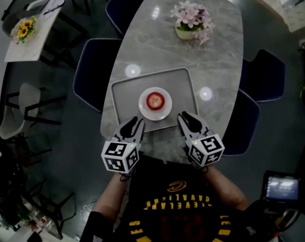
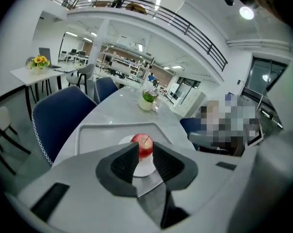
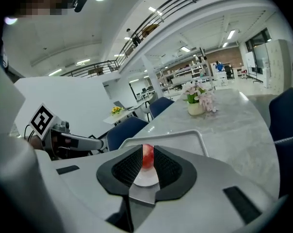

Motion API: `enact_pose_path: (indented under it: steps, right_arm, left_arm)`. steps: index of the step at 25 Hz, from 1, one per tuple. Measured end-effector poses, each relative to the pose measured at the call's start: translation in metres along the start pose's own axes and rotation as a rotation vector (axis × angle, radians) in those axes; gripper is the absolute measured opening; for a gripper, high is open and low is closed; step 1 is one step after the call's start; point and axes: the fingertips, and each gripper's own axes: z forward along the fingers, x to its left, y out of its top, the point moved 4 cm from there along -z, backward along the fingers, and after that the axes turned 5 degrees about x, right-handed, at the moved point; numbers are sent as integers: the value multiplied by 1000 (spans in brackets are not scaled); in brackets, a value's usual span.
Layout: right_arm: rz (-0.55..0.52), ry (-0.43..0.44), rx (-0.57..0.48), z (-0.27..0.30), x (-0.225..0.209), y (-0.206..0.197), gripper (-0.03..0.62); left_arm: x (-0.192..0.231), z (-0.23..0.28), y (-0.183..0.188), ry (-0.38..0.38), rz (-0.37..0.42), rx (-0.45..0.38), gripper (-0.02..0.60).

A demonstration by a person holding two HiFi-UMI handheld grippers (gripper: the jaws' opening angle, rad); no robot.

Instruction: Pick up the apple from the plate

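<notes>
Left hand-held gripper (image 1: 137, 121) faces tray (image 1: 124, 97): plate (image 1: 144, 110) holds apple (image 1: 155, 101).

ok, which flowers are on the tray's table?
The pink flowers, beyond the tray; the yellow flowers stand on the separate white table.

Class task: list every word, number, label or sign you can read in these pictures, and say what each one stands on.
"CLEVELAND": yellow letters, upside down in the head view, on the person's black shirt.
Red and yellow print lower on that shirt: too dark or cut off to read.
Text on the small screen: too small to read.
On the marker cubes: black-and-white square patterns only, no words.
</notes>
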Motion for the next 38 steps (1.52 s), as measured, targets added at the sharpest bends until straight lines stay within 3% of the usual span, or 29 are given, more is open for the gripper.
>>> enact_pose_path:
  steps: [4, 10, 16, 21, 38]
  right_arm:
    - [71, -10, 79, 21, -13, -25, 58]
    - [135, -33, 150, 45, -23, -45, 58]
    - [149, -71, 199, 67, -35, -50, 58]
    - [149, -106, 269, 82, -48, -57, 58]
    - [319, -108, 408, 104, -49, -83, 58]
  left_arm:
    - [21, 20, -10, -17, -63, 67, 80]
    - [40, 41, -16, -14, -75, 127, 80]
    - [58, 71, -26, -4, -75, 202, 80]
    - [75, 89, -38, -8, -126, 263, 80]
    - [84, 115, -52, -81, -228, 379, 80]
